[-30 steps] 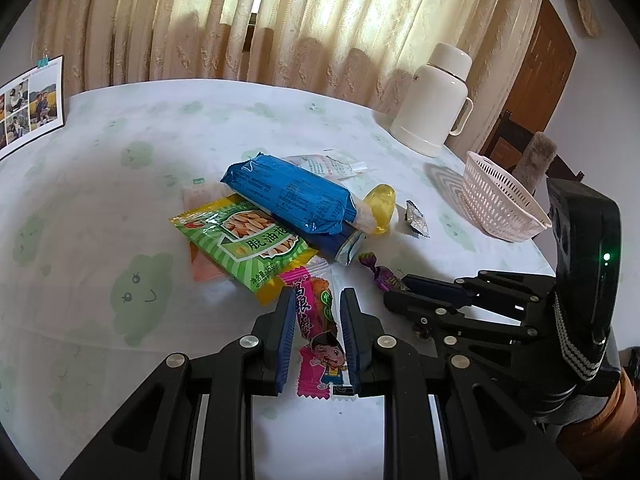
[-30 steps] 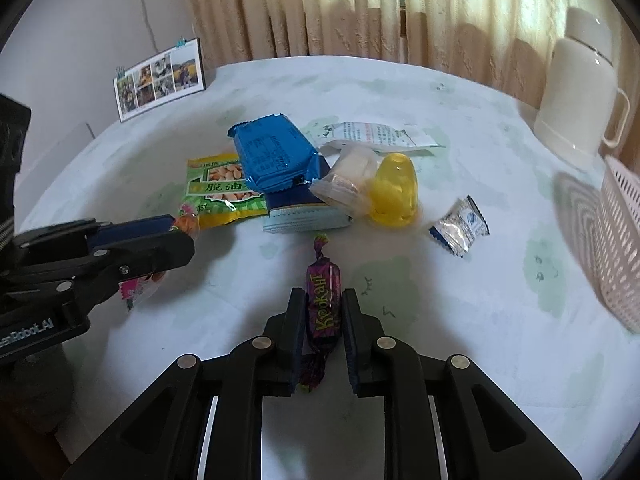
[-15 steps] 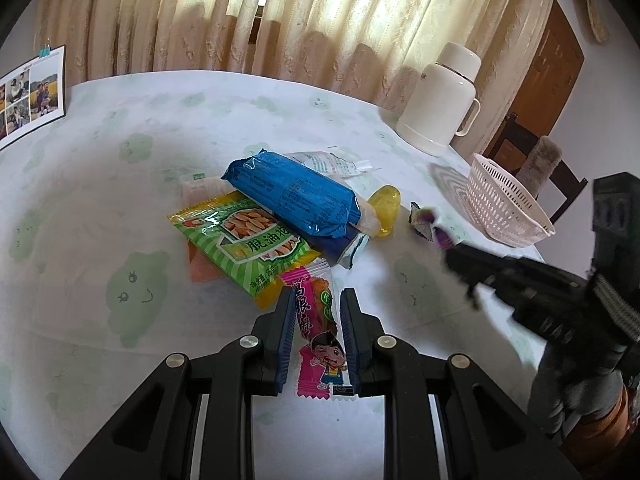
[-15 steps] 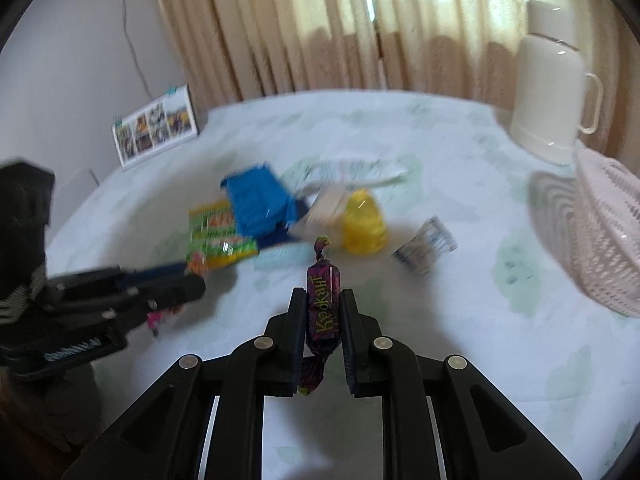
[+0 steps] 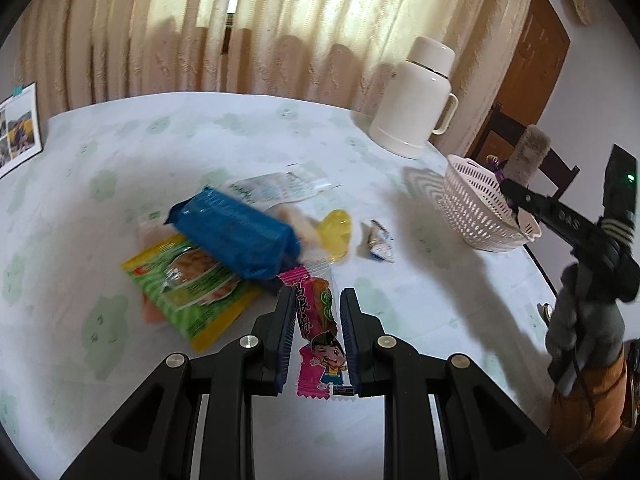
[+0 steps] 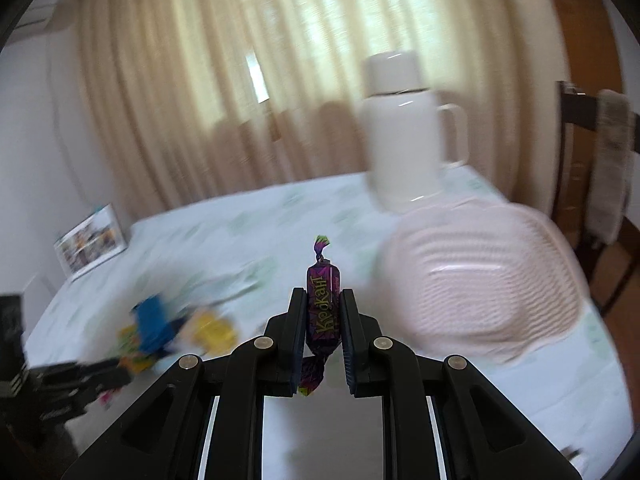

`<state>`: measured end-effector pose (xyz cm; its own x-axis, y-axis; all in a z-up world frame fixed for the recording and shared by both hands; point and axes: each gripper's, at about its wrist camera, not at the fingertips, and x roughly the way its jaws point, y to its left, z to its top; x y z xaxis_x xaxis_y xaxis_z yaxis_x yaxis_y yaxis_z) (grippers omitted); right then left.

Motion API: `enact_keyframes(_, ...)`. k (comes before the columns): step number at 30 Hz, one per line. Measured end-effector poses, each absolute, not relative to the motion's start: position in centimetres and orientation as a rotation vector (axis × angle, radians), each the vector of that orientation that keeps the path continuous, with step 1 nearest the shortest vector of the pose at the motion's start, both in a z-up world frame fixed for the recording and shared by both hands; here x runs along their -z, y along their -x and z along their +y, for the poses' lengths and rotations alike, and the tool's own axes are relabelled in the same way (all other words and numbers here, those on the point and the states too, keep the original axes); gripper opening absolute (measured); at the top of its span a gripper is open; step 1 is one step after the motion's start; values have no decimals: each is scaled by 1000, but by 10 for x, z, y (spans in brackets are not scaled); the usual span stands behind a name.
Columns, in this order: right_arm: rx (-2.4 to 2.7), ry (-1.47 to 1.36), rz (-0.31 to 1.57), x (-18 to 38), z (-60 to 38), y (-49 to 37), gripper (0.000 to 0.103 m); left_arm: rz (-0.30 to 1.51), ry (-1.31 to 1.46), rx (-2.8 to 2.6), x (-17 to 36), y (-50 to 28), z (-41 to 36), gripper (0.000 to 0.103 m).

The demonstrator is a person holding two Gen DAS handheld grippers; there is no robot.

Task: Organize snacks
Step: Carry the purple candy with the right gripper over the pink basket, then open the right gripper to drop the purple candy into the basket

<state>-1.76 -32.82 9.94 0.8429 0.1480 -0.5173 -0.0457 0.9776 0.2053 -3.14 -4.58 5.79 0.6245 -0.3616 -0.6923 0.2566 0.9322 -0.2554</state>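
Ahead of the left tongs (image 5: 315, 332) lies a loose heap: a blue packet (image 5: 236, 236) across a green crinkly bag (image 5: 192, 288), a yellow jelly cup (image 5: 334, 232) and a small foil sachet (image 5: 380, 240) to the right. These tongs are clamped on a pink glossy wrapper (image 5: 318, 328), its long axis running away along the fingers. The right tongs (image 6: 322, 320) are clamped on a purple twist-wrapped candy (image 6: 322, 308), long axis pointing forward, beside the white lattice plastic basket (image 6: 480, 280). A smooth white jug (image 6: 404, 136) stands beyond it.
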Motion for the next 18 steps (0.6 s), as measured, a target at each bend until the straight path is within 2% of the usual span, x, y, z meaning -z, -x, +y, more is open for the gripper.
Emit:
enact_keyframes(6, 58, -243, 534, -98, -378, -3, 19, 834, 117, 375, -64, 21, -66, 20)
enact_keyframes(8, 97, -269, 535, -95, -392, -8, 26, 836, 108, 381, -67, 18, -72, 20)
enact_keyframes(10, 116, -296, 530, -91, -401, -9, 46, 840, 95, 393, -69, 14, -82, 20)
enact_keyframes(12, 132, -319, 522, -87, -407, -6, 55, 842, 80, 405, -71, 10, -91, 20)
enact_keyframes(18, 175, -342, 485, -84, -418, 1, 55, 841, 37, 474, -82, -6, -128, 20)
